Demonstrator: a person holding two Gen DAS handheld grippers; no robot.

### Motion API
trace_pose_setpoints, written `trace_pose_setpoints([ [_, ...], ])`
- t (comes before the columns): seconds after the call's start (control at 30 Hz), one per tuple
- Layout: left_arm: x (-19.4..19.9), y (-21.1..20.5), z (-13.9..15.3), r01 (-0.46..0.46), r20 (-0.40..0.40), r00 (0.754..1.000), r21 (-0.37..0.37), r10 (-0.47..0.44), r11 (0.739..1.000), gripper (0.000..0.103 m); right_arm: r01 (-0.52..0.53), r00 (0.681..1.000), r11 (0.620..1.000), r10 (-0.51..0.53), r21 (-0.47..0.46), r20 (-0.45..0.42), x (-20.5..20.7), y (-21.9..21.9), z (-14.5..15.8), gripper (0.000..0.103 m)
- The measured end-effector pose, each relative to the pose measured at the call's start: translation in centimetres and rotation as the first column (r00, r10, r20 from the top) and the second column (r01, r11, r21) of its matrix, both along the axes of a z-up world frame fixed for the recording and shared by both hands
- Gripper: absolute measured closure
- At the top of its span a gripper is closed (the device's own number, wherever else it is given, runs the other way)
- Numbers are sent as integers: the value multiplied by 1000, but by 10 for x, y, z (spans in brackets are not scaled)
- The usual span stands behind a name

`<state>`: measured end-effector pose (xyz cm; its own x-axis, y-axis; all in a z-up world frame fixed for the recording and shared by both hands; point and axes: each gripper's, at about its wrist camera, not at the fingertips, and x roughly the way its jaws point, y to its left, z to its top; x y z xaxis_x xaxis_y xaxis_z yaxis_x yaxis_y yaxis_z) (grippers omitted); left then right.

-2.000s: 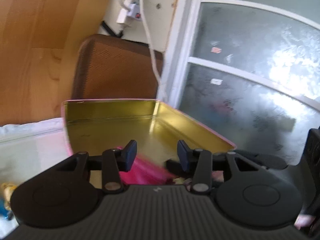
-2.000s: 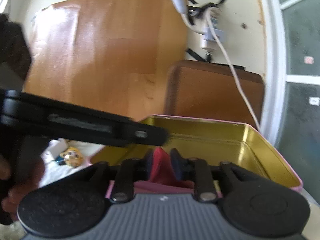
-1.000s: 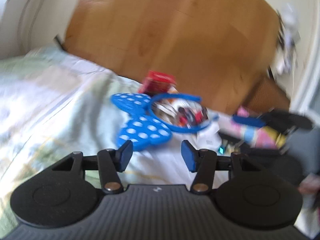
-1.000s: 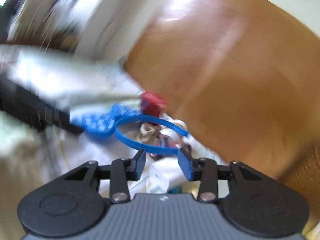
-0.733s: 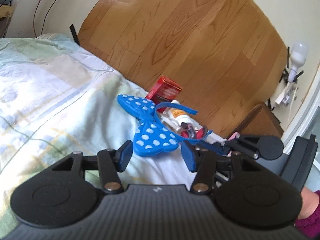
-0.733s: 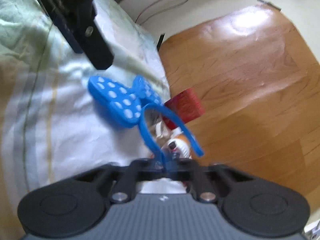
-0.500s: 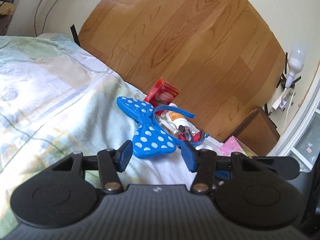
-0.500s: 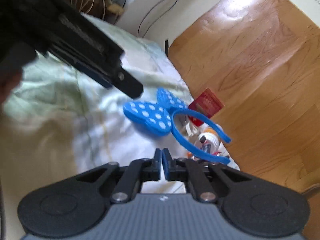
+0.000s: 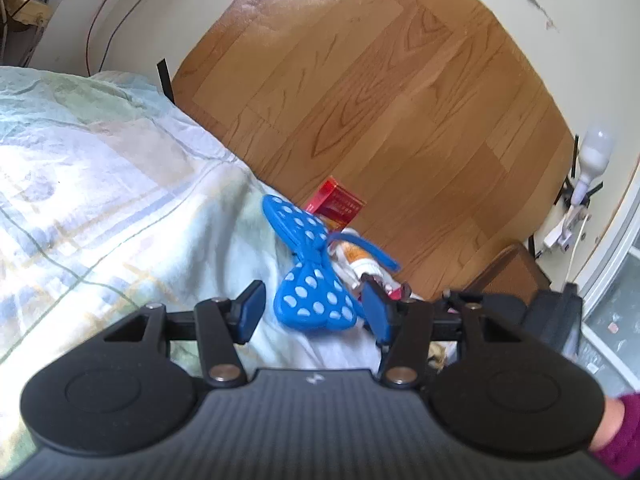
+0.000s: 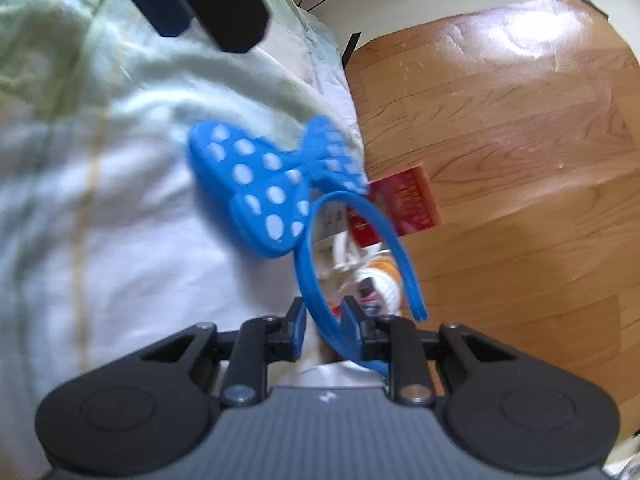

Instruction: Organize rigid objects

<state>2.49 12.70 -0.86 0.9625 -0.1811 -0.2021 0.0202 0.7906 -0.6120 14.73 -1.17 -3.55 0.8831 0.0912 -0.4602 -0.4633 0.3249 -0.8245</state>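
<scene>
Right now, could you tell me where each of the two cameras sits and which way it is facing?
Left wrist: sits on the left gripper, looking along its open fingers over the bedsheet to the blue polka-dot bow headband and the red box by the wooden panel; the person's other hand shows at lower right.
Right wrist: sits on the right gripper, looking down at the headband, whose band runs between its fingers; a dark part of the other tool crosses the top.
Shared: headband, red box, bedsheet.

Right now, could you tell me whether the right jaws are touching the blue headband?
Cannot tell. In the right wrist view the headband runs between the right gripper jaws, which sit partly open, but blur hides any contact.
</scene>
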Motion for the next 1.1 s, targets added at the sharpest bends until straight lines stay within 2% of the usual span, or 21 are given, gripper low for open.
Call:
trace_pose_setpoints([
  [0.07,-7,5,1,-28,41,999,-29,29,999,45,62,989,987,-41,147,-143,-9,4,18,83],
  [0.1,-12,9,1,-50,64,997,-49,53,998,42,112,963,961,-42,255,-267,-14,5,30,84],
  [0.17,-22,18,0,-107,89,989,-98,116,989,41,204,888,873,25,443,-460,-20,3,51,67],
  [0.23,-33,31,-2,-166,80,981,-145,178,976,41,269,786,753,188,600,-589,-22,-10,67,57],
  [0.27,-35,36,-2,-181,61,980,-143,192,973,41,299,761,705,231,643,-606,-20,-18,73,57],
  [0.3,-37,39,0,-197,31,979,-125,202,973,43,322,752,656,261,683,-605,-19,-29,79,58],
  [0.33,-39,40,3,-202,-5,979,-90,203,975,43,325,761,616,279,717,-585,-19,-40,84,61],
  [0.37,-39,40,5,-196,-26,981,-65,195,978,43,306,788,598,277,741,-550,-17,-48,90,61],
  [0.43,-42,32,12,-166,-72,984,-10,165,986,43,274,862,607,189,746,-470,-3,-60,96,61],
  [0.5,-48,20,15,-118,-93,989,11,118,993,44,280,889,639,110,717,-445,15,-66,93,61],
  [0.53,-51,11,17,-86,-93,992,14,87,996,44,294,887,648,89,703,-453,27,-69,89,61],
  [0.6,-56,0,17,-36,-100,994,27,39,999,44,343,854,659,79,670,-514,45,-70,75,61],
  [0.63,-56,-8,18,-11,-112,994,28,14,1000,44,351,849,672,66,652,-524,51,-68,66,63],
  [0.7,-52,-18,14,27,-147,989,27,-22,999,44,358,868,712,-14,604,-496,43,-62,48,64],
  [0.73,-47,-21,12,33,-172,985,37,-26,999,44,375,867,713,-44,592,-496,41,-60,42,71],
  [0.77,-42,-23,10,26,-199,980,47,-16,999,44,387,861,696,-38,606,-507,41,-63,35,87],
  [0.8,-38,-23,8,29,-227,974,48,-17,998,44,396,854,667,-14,631,-521,37,-67,33,95],
  [0.87,-30,-20,1,50,-283,958,25,-41,998,44,428,840,636,-18,642,-542,23,-72,34,97],
  [0.97,-25,-22,2,37,-276,961,50,-22,998,44,433,819,599,49,673,-571,-14,-82,38,94],
  [1.03,-24,-26,3,37,-270,963,89,-11,995,49,381,840,623,77,683,-538,-52,-84,39,90],
  [1.1,-24,-28,2,37,-269,963,139,2,990,61,342,855,636,95,691,-510,-84,-88,38,87],
])
